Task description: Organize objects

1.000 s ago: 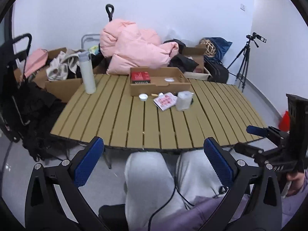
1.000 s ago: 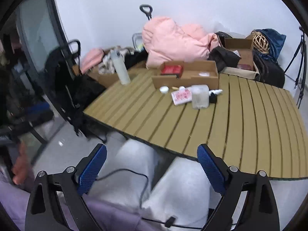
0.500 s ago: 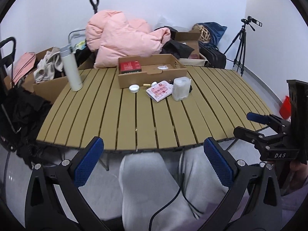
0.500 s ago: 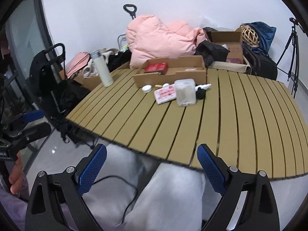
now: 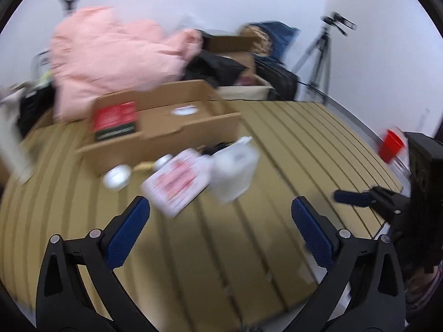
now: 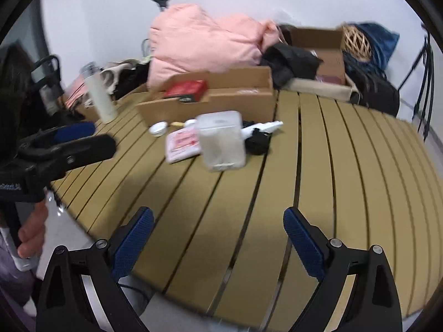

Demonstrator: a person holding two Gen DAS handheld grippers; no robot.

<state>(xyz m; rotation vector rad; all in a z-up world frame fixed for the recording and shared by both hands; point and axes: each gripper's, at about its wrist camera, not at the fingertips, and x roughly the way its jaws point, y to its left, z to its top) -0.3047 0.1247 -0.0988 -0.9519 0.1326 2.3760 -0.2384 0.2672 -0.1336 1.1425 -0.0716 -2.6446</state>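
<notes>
In the left wrist view, blurred, the left hand-held gripper (image 5: pixel 220 215) hangs released and empty over the slatted counter (image 5: pixel 277 149), short of the pink-printed packet (image 5: pixel 177 182) and clear plastic container (image 5: pixel 235 170) lying before the cardboard box (image 5: pixel 177 135). In the right wrist view, the right hand-held gripper (image 6: pixel 218 228) is likewise spread wide and empty above the counter's near edge, the container (image 6: pixel 221 141) between packet (image 6: pixel 181 144) and white spray bottle (image 6: pixel 261 128).

I seem to be in a cluttered spare room. My slatted tan folding table (image 6: pixel 346 166) stands by bare white walls. Behind it lie a heaped pink puffy jacket (image 6: pixel 205 41), open cardboard boxes (image 6: pixel 321 47) and a black camera tripod (image 5: pixel 321 55).
</notes>
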